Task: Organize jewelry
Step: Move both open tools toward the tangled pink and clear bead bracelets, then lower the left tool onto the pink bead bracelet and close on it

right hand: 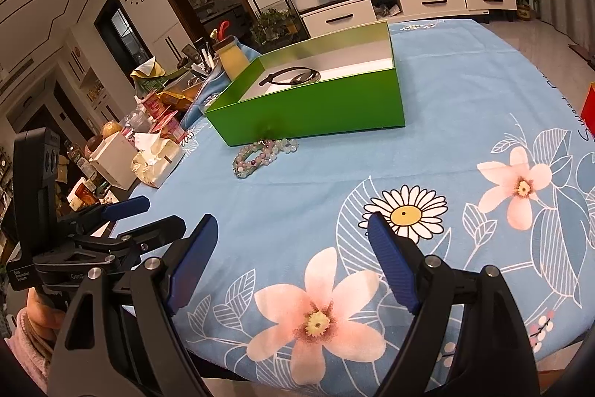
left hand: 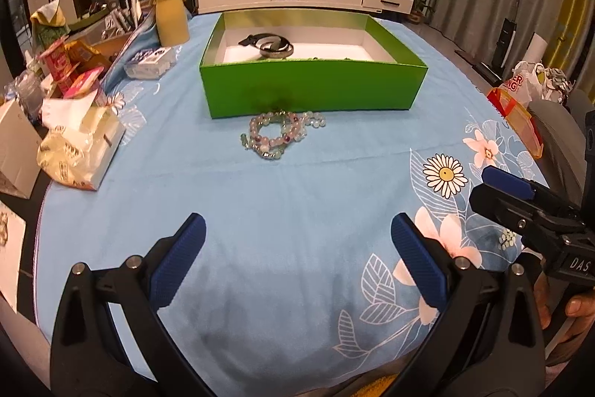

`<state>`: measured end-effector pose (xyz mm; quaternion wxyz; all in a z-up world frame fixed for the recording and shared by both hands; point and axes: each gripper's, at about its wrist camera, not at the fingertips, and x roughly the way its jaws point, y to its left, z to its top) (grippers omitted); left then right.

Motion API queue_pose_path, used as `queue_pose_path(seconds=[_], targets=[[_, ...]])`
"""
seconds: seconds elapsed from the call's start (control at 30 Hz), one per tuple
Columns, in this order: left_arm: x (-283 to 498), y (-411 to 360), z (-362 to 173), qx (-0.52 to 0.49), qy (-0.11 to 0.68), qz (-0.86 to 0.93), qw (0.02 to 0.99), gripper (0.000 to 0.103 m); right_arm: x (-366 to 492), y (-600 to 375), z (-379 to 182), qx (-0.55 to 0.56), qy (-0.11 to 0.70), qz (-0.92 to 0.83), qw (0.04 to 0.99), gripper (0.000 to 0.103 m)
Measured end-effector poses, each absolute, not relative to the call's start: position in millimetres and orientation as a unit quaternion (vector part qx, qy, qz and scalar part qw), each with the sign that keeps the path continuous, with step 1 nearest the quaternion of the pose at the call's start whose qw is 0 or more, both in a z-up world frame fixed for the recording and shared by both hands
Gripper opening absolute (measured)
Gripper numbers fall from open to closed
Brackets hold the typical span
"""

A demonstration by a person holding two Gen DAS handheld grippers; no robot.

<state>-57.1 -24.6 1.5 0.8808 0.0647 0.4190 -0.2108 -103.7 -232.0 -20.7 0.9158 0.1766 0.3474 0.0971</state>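
you are partway through, by the look of it: a dark band and a metal bangle (left hand: 277, 48) already lie inside the green box (left hand: 312, 92), while the pile of beaded bracelets (left hand: 281, 133) rests on the blue floral cloth (left hand: 297, 211) touching the box's near wall. the beads are round, glossy, pale pink and green; the box is smooth card with a white floor. your left gripper (left hand: 297, 240) and right gripper (right hand: 292, 240) both hang released and empty, well short of the box.

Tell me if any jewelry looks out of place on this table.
Yes. A tangle of beaded bracelets lies on the blue tablecloth against the green box's front wall, outside it, while a dark band and a bangle already sit inside.
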Motion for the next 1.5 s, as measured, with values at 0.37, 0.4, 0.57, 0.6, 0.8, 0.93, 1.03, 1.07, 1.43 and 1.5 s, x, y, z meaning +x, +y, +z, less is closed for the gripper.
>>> queue_pose_path(seconds=[0.37,0.4,0.57,0.6,0.8,0.93,1.03,1.07,1.43,1.5], targets=[[-41,-43,5,0.073,0.403,-0.229,0.883,0.101,-97,-241,-25,0.187,0.347,0.088,0.915,0.083],[-39,-43,5,0.071,0.402,-0.231,0.883,0.101,-95,-242,-26,0.188,0.349,0.088,0.914,0.083],[-29,-43,1,0.067,0.397,-0.229,0.886,0.101,-88,-247,-27,0.187,0.352,0.083,0.913,0.083],[-27,-43,0,0.067,0.397,-0.228,0.886,0.101,-86,-249,-27,0.190,0.350,0.084,0.914,0.083],[-19,-41,-2,0.087,0.385,-0.227,0.890,0.099,-74,-257,-26,0.195,0.344,0.085,0.915,0.083],[-6,-51,-2,0.103,0.383,-0.242,0.885,0.083,-67,-260,-26,0.202,0.345,0.082,0.913,0.083],[5,-63,-8,0.116,0.390,-0.261,0.876,0.059,-63,-264,-30,0.208,0.350,0.080,0.910,0.083],[11,-68,-11,0.125,0.393,-0.265,0.872,0.056,-62,-265,-32,0.210,0.351,0.079,0.909,0.083],[48,-94,-42,0.176,0.431,-0.279,0.840,0.026,-51,-284,-50,0.236,0.364,0.071,0.898,0.083],[51,-96,-45,0.183,0.435,-0.278,0.837,0.026,-50,-286,-53,0.240,0.367,0.071,0.896,0.083]])
